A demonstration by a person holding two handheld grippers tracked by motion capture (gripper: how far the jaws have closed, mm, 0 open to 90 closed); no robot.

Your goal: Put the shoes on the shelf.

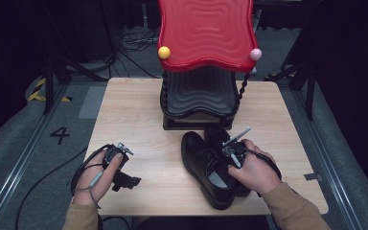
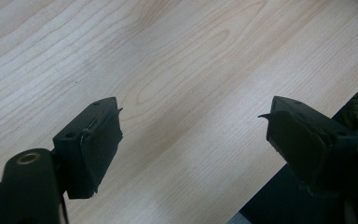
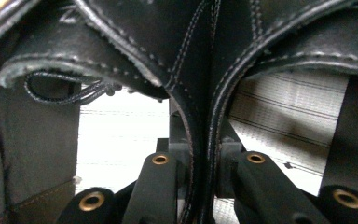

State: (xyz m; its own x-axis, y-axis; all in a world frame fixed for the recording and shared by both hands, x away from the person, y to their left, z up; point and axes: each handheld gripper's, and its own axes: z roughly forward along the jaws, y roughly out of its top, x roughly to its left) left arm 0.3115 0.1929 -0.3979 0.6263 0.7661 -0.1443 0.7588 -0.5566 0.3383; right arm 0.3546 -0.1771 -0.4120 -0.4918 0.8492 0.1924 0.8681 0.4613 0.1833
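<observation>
The pair of black leather lace-up shoes point(image 1: 211, 167) stands side by side on the front right part of the light wood-grain bench point(image 1: 134, 115), toes toward the rack, heels close to the front edge. The right gripper point(image 1: 231, 155) sits at the shoe openings. In the right gripper view, its two jaws are clenched on the adjoining inner collars of both shoes point(image 3: 200, 93), one jaw inside each shoe, with the stitched leather edges pressed together between them; pale insoles show on either side and a black lace point(image 3: 70, 95) lies in one opening. Pad contact itself is partly hidden by the leather, so the firmness of the grip is probably but not certainly complete.

The left gripper point(image 1: 122, 167) rests low over the front left part of the bench, well apart from the shoes. In the left gripper view, its jaws stand wide apart, released, with bare bench surface point(image 2: 191, 93) between them and the bench edge running diagonally at the lower right.

Behind the shoes, just beyond their toes, stands a black wavy-tiered shoe rack with a glossy red wavy top shelf point(image 1: 206, 33), carrying a yellow ball knob point(image 1: 164, 52) and a pink ball knob point(image 1: 255, 54) at its front corners. Open bench surface lies left of the shoes and rack, and along the right edge.
</observation>
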